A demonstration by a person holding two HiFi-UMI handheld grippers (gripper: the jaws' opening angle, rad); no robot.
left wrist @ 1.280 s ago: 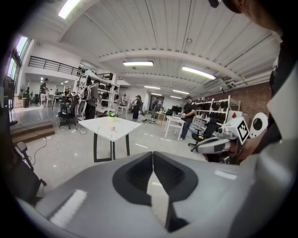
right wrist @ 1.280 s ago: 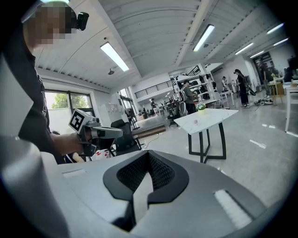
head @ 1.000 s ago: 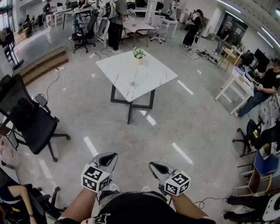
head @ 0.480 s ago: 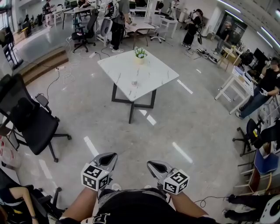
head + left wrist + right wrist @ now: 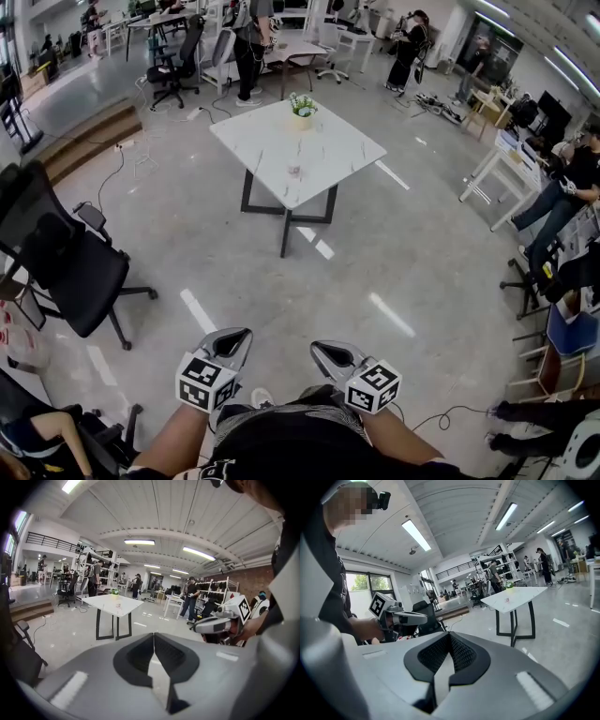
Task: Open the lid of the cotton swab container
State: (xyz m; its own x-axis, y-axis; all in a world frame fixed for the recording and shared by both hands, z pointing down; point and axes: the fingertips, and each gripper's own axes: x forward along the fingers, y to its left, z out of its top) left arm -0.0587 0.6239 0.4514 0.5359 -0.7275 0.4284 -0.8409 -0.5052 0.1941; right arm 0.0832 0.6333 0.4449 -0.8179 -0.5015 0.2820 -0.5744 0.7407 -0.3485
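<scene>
- Approaching comes first: walk to the white marble table (image 5: 333,150), which stands well ahead, and stop square against its near edge.
- A small object (image 5: 293,170) on the tabletop is probably the cotton swab container, though it is too small to confirm.
- Jaws of the left gripper (image 5: 153,641) and right gripper (image 5: 449,639) are pressed together, holding and touching nothing.
</scene>
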